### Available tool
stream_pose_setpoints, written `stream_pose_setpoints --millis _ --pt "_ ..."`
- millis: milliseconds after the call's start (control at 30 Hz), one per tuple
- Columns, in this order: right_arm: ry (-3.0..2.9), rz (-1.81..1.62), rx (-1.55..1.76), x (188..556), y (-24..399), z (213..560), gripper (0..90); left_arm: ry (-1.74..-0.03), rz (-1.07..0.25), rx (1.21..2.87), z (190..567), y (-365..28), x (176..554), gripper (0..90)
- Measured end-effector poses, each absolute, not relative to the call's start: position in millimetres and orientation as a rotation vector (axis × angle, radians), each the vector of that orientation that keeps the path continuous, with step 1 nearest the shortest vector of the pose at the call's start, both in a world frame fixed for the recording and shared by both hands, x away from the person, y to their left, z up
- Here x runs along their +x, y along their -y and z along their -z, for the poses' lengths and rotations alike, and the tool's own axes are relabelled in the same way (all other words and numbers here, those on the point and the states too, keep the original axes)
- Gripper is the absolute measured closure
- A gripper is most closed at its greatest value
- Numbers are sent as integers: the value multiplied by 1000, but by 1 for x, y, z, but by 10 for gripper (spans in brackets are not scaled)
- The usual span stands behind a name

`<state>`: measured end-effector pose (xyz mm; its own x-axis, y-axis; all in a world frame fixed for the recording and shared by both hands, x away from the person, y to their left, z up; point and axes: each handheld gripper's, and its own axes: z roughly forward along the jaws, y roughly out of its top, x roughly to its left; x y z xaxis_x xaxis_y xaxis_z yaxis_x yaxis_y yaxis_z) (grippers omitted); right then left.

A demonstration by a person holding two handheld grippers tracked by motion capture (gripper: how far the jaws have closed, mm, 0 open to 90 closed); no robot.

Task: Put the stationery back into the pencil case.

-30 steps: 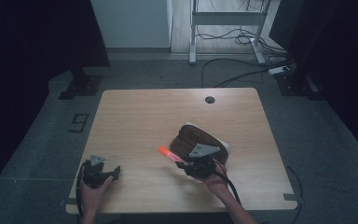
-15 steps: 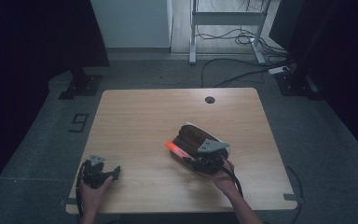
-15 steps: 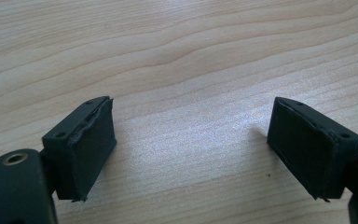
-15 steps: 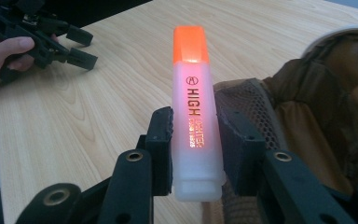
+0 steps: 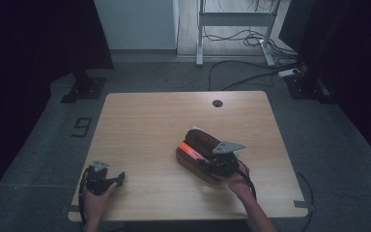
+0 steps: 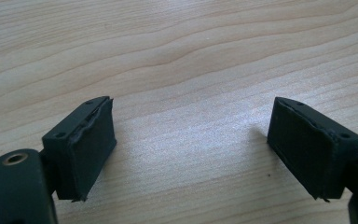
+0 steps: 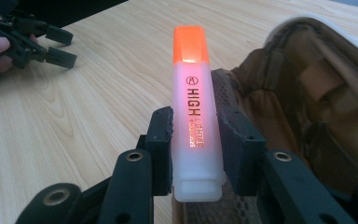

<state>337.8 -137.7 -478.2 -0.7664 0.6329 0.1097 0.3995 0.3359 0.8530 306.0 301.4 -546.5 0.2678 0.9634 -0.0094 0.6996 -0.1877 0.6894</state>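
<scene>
An orange highlighter with a pale translucent body is clamped crosswise between the pads of my right gripper, cap pointing away. Just beside it lies a brown pencil case, its mouth gaping open. In the high view the highlighter glows at the near left edge of the case, with the right gripper over the case's near end. My left gripper rests at the table's front left, open; its jaws stand wide apart over bare wood.
The wooden table has a round cable hole near its far edge. Beyond it, cables and a desk frame stand on the grey floor. The far-off left gripper sits at the upper left of the right gripper view.
My right gripper has carried the highlighter a little to the right and away, over the pencil case. The left gripper has stayed put.
</scene>
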Motion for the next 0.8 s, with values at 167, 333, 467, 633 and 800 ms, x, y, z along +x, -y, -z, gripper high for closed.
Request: stream_pose_setpoints --millis 167,333,467,633,800 --pt "-2352 -1394 941 340 145 477 653 -1496 -587 1962 546 -302 306 148" --pt "-2337 -1393 958 343 153 476 653 -1496 -588 1961 546 -301 306 148" --pt "-2334 -1384 965 345 158 475 653 -1496 -587 1961 546 -301 306 148" --pt "-2324 -1373 987 348 166 475 653 -1496 -588 1962 546 -302 306 148" --pt "-2321 -1365 1000 350 172 475 653 -1496 -588 1962 546 -301 306 148"
